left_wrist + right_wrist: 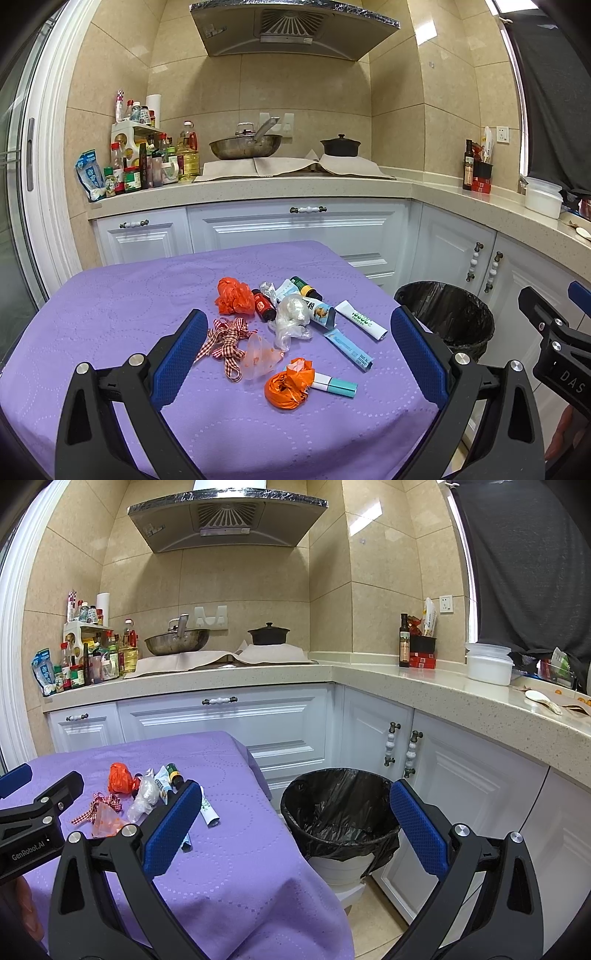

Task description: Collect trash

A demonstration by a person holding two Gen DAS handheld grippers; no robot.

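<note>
Trash lies on the purple-clothed table [110, 306]: an orange bag [232, 295], a checkered ribbon [225, 338], a clear plastic bag [293, 317], small bottles [264, 304], a white tube [364, 319], a blue sachet [349, 349], a second orange bag [288, 386] and a teal-and-white stick [336, 384]. My left gripper [299, 325] is open and empty, above the table's near side. My right gripper [295, 799] is open and empty, between the table edge and the black-lined bin [340, 812], which also shows in the left wrist view [447, 314].
White cabinets [229, 720] and an L-shaped counter [406, 679] wrap behind and to the right. On it stand a wok [245, 146], a black pot [340, 146], condiment bottles [147, 166] and a white container [487, 664]. Tiled floor [373, 923] lies beside the bin.
</note>
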